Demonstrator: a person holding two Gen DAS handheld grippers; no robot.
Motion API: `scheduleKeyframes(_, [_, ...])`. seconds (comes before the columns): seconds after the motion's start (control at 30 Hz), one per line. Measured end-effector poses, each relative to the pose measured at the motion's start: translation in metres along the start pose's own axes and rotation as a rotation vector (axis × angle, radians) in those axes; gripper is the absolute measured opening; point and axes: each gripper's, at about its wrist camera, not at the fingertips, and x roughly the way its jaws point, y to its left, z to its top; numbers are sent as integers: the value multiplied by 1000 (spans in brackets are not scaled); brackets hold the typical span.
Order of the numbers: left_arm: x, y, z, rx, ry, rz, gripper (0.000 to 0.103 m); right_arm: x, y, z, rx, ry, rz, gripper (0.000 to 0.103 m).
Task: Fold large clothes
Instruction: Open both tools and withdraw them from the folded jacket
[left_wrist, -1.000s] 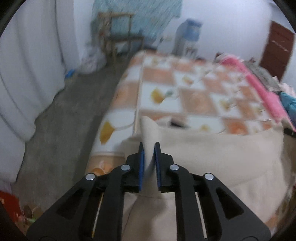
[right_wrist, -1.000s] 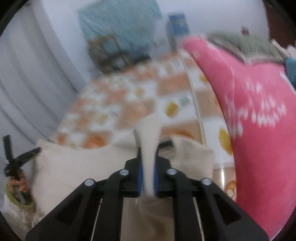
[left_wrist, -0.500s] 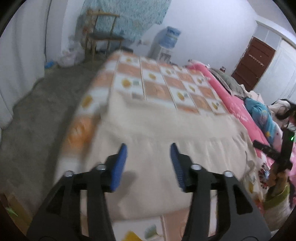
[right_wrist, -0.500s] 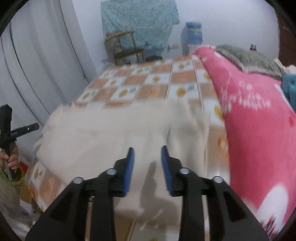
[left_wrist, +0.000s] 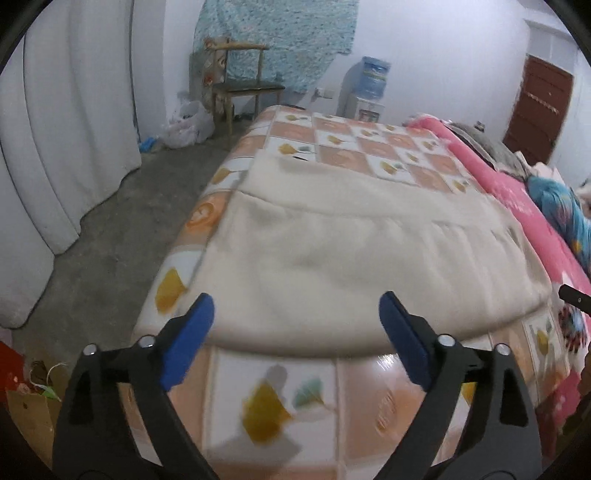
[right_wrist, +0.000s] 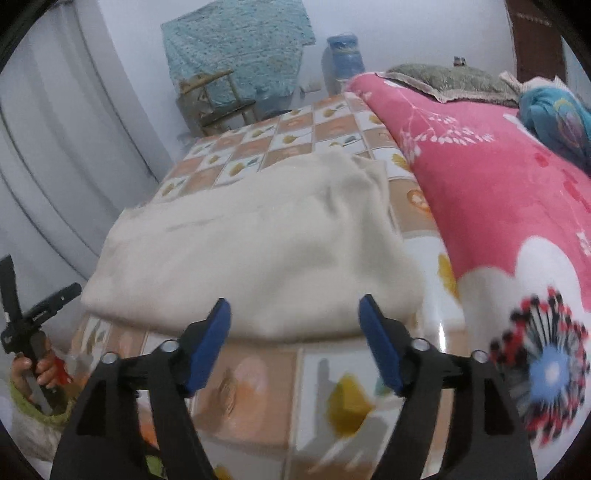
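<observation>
Cream fleece garment (left_wrist: 332, 258): lies folded across the checked bedspread (left_wrist: 369, 144), just ahead of both tongs. Left gripper (left_wrist: 295, 325) and right gripper (right_wrist: 295, 325): jaws apart, empty. Step: between folds. Next, likely: regrip an edge, fold again.

— Any writing you can make out?
— None. The bottle (left_wrist: 373, 79) has a label and the left gripper (right_wrist: 37, 314) a small white mark — both too blurred to read.
</observation>
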Motion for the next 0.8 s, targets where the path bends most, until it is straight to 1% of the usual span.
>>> scheduleKeyframes(0.07, [-7,-11,-7,-10,0,31,93,-7,19,-14,-51,-6,-25,78])
scheduleKeyframes(0.13, [-13,-22,-17,-44,32,28,94,-13,34,-22,-95,-16,-38,85])
scheduleKeyframes(0.2, [-19,-30,-25,-58,42,11,94,-21,52,-28,-146,-60,-68,89])
scheduleKeyframes(0.23, [-22,-34,-27,-54,44,17,94,-26,62,-30,-176,-91,-91,92])
scheduleKeyframes(0.3, [-25,-43,-30,-40,52,28,94,-33,75,-30,-207,-136,-110,96])
scheduleKeyframes(0.37, [-33,-51,-32,-29,48,28,94,-38,86,-30,-230,-172,-120,96])
scheduleKeyframes(0.4, [-36,-52,-33,-27,42,31,94,-39,91,-30,-239,-172,-128,96])
scheduleKeyframes(0.43, [-39,-56,-34,-19,30,58,94,-39,96,-29,-247,-167,-140,96])
scheduleKeyframes(0.47, [-41,-59,-34,-13,22,103,94,-40,99,-30,-249,-165,-147,96])
scheduleKeyframes(0.53, [-42,-65,-33,1,14,164,94,-39,103,-30,-239,-165,-147,96])
scheduleKeyframes(0.6, [-43,-70,-33,24,14,193,94,-37,107,-31,-226,-154,-138,96])
scheduleKeyframes(0.7, [-45,-78,-31,60,16,193,94,-34,110,-32,-209,-144,-137,96])
scheduleKeyframes(0.8, [-46,-83,-31,61,12,192,94,-28,112,-31,-193,-121,-136,96])
